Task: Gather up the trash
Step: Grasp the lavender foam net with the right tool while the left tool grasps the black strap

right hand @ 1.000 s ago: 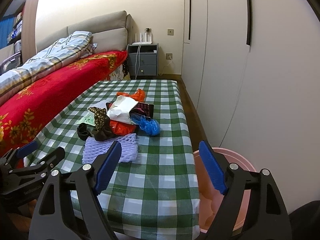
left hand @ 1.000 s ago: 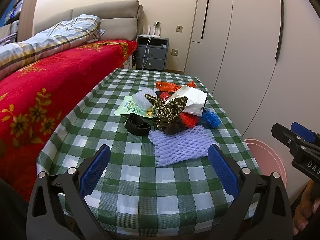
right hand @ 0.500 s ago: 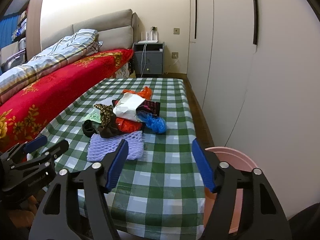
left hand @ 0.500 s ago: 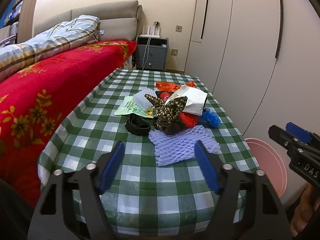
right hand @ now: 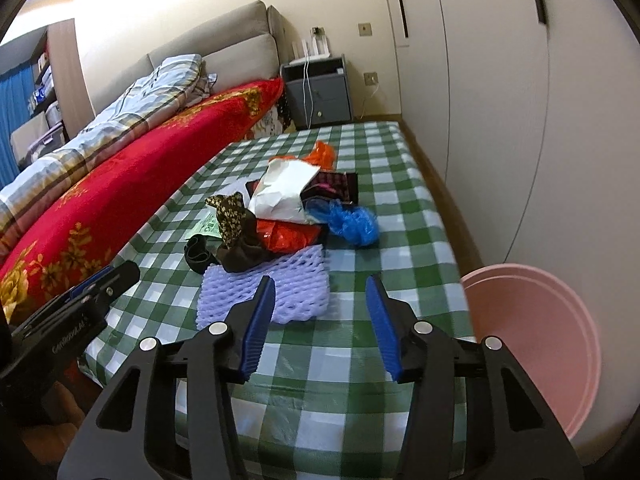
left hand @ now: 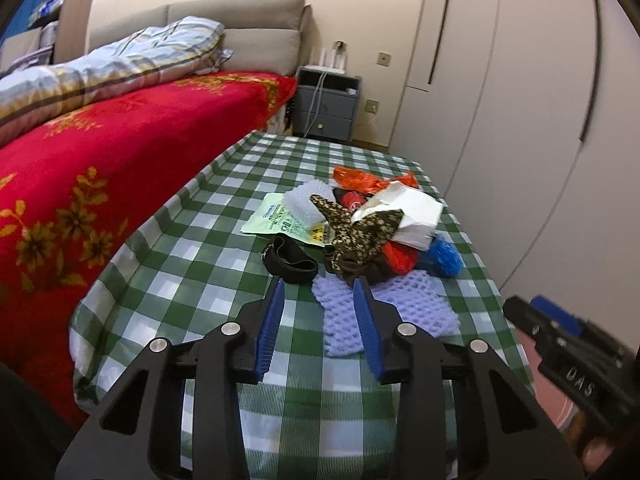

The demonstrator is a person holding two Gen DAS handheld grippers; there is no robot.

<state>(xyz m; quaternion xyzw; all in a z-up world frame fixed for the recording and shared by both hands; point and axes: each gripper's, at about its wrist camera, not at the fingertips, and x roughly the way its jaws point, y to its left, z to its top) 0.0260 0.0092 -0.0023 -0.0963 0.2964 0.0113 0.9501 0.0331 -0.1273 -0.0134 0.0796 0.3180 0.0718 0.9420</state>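
A pile of trash lies on the green checked table [left hand: 192, 280]: a purple foam net [left hand: 392, 308] [right hand: 296, 280] at the front, then a black band [left hand: 290, 260], a leopard-print cloth [left hand: 360, 228], red plastic [right hand: 288, 236], a white paper bag [left hand: 412, 212] [right hand: 284, 192], blue plastic [right hand: 352, 226] and an orange bag [left hand: 356, 178]. My left gripper [left hand: 319, 284] hovers short of the net's left end, its jaws closing on nothing. My right gripper [right hand: 320, 280] hangs over the net's near right corner, jaws also closing, empty.
A pink bin [right hand: 532, 344] stands on the floor off the table's right front corner. A bed with a red blanket [left hand: 100, 160] runs along the left. A grey nightstand [left hand: 328, 104] is at the back and white wardrobe doors [right hand: 500, 120] on the right.
Both grippers' jaws have narrowed a lot. The right gripper has moved forward and down towards the purple net. The left has stayed about where it was.
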